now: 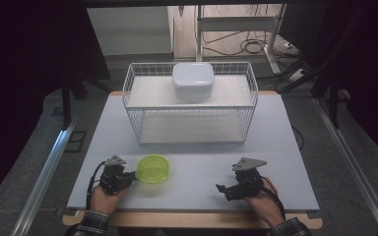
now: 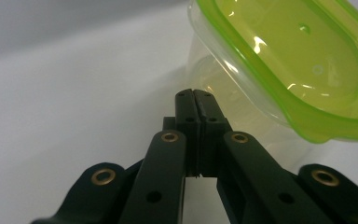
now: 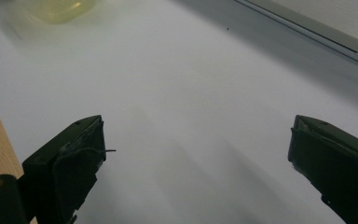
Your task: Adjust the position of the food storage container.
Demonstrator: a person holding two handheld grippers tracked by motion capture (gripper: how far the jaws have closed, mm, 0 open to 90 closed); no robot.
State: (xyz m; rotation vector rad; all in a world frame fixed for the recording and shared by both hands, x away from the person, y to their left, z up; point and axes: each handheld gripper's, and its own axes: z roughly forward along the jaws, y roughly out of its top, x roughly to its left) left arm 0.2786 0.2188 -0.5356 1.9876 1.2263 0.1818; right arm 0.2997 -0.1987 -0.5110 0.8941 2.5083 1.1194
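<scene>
Left gripper (image 1: 128, 178) clenched empty, tips beside green-lidded container (image 1: 154, 169) at its 9 o'clock. Right gripper (image 1: 222, 189) released, jaws wide over bare table (image 1: 197, 162) near front edge.

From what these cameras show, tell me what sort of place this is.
Probably a lab or recording workspace: a plain table holding a wire rack, with loose cables on the floor behind.

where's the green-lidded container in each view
High view: the green-lidded container sits on the near left of the white table, just right of the left tool.
Left gripper view: upper right, close up, beside and past the shut jaws of the left tool.
Right gripper view: a blurred yellowish patch at the top left, far beyond the open right tool.
Shared landmark: the white table surface.
</scene>
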